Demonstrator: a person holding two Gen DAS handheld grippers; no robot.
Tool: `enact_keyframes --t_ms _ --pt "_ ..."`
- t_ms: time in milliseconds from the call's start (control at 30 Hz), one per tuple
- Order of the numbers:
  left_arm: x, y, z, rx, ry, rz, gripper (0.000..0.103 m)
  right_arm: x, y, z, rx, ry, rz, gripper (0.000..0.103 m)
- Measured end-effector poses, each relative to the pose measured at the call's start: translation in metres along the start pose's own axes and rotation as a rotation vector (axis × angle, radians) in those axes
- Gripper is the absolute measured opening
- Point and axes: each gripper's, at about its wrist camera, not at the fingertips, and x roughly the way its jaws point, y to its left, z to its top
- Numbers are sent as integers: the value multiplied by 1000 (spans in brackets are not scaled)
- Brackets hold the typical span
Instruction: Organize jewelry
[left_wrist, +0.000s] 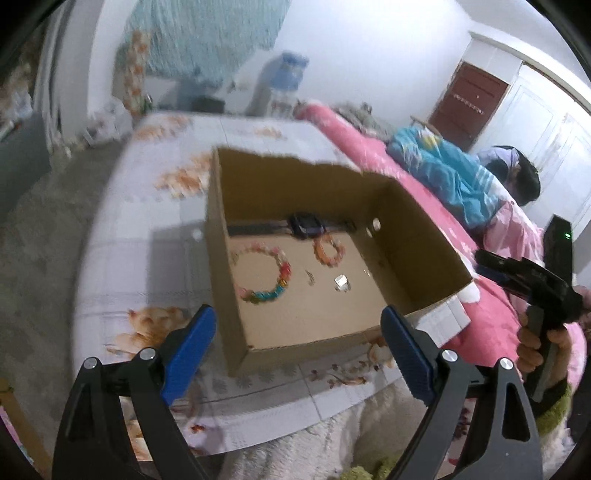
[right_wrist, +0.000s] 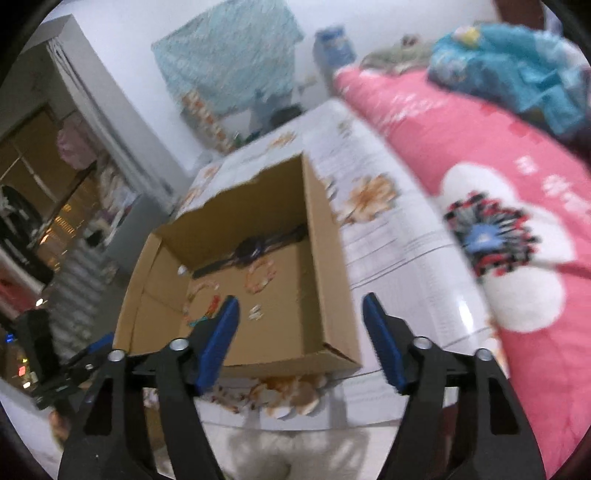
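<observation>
lying on the floor of the open cardboard box (left_wrist: 406, 236): a large bead bracelet (left_wrist: 264, 275) at 9 o'clock, a small orange bracelet (left_wrist: 328, 251) toward 12, a dark watch (left_wrist: 304, 225) against the far wall, and tiny pieces (left_wrist: 341, 283) near centre. the box sits on the flowered table (left_wrist: 147, 258), a pink bed (right_wrist: 498, 177) at 3 o'clock. left tool (left_wrist: 299, 345) and right tool (right_wrist: 301, 332) both gape wide, empty. risk, i judge: wide jaws could snag the box wall or nudge the tiny pieces.

My room, ahead of my tools.
White walls (left_wrist: 351, 66) are standing beyond; a pink bed (right_wrist: 480, 147) is lying rightward, a brown door (left_wrist: 467, 99) showing far right.
</observation>
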Motion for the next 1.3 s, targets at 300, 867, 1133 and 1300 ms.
enact_keyframes --t_ms 300,867,1133,1300 --pt "-27 -9 -23 15 -49 17 97 -36 13 -51 -40 -77 -161 93" --pt "-6 -44 -48 3 -38 319 97 -14 64 -82 -227 -9 -218 95" --pt "11 -48 -49 -60 31 371 97 8 72 -81 -261 53 -233 95" --pt "19 -53 -46 -51 52 395 97 16 70 -78 -249 73 -229 95"
